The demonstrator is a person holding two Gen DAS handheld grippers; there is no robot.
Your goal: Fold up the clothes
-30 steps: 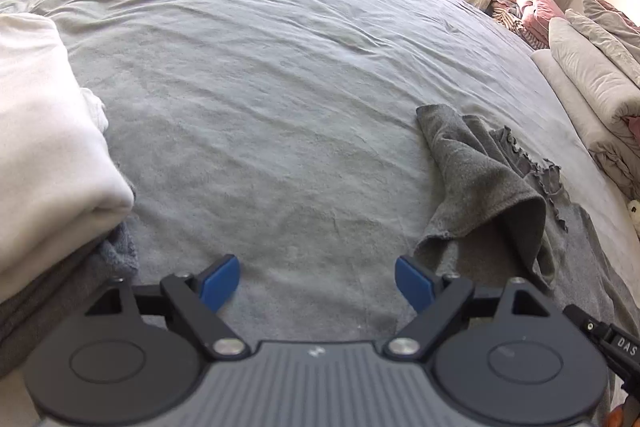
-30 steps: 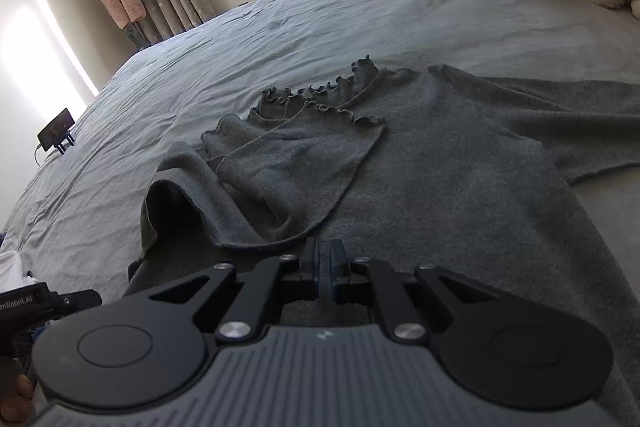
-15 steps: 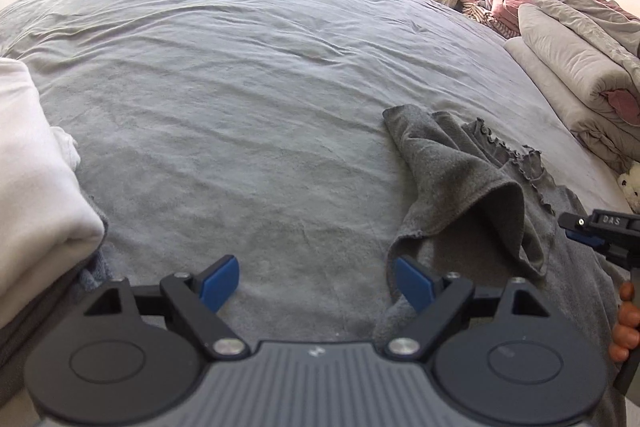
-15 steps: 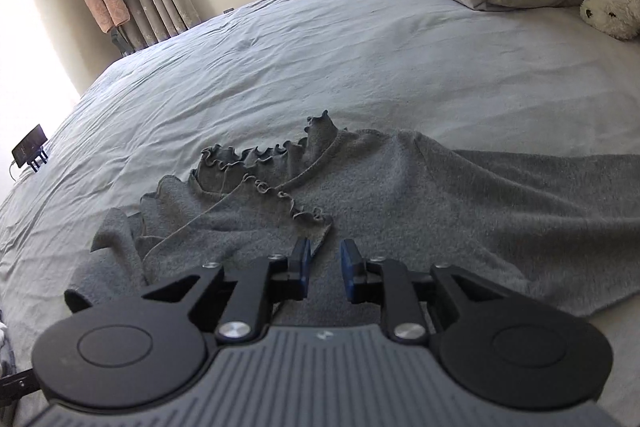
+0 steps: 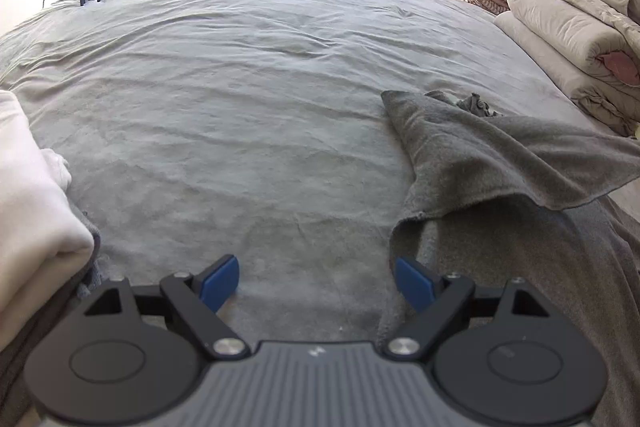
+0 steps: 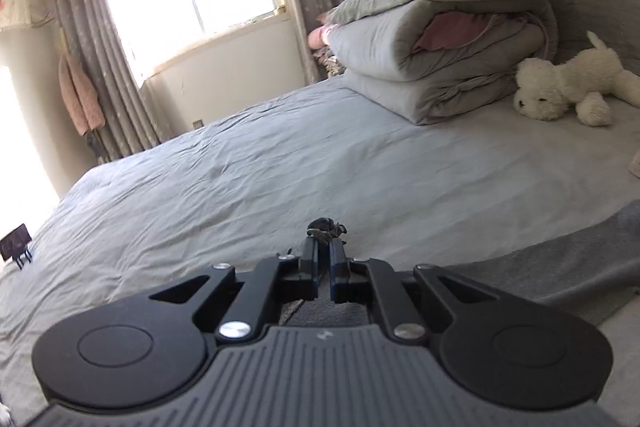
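- On the bed [image 5: 248,99], the grey top [image 5: 500,179] is lying half folded, one flap lifted; a folded stack [image 5: 32,211] is sitting at the left (more folds seem left).
- The right gripper [image 6: 323,259] is pinching the top's frilled edge [image 6: 326,227] between nearly closed fingers.
- The left gripper [image 5: 316,281] is hovering wide open, holding nothing, the top's edge just beside its right finger [image 5: 414,283].

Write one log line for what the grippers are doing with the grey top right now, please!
left gripper: open, low over bed | right gripper: shut on grey top, frilly edge pinched, lifted | white folded pile: left side
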